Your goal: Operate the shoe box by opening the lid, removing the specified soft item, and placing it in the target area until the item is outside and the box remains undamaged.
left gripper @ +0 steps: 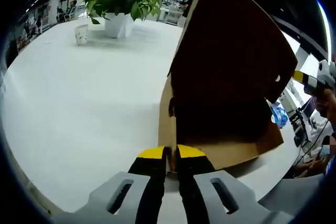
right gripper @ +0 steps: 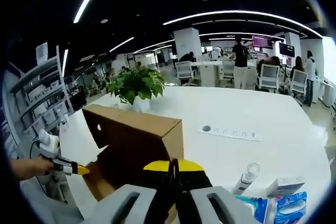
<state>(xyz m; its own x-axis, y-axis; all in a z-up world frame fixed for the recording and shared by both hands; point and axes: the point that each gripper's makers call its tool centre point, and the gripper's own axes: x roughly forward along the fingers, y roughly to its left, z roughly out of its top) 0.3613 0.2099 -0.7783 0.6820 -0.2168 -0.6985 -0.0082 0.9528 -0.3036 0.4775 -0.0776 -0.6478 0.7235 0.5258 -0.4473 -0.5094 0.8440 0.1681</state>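
The shoe box stands on the white counter, its cardboard lid raised high on its hinge and the interior in deep shadow; the contents cannot be made out. The left tongs are clenched on the near edge of the box wall, yellow tips pressed together with cardboard between them. In the right gripper view the right tongs are likewise closed, tips meeting at the box's edge; whether cardboard is actually pinched there cannot be told. The left tongs enter that view from the left, held by a hand.

A potted plant and a small white cup stand at the far end of the counter, well apart from the box. In the right gripper view a power strip lies on the counter, with a small bottle and blue-and-white packets near the tongs. People stand in the background.
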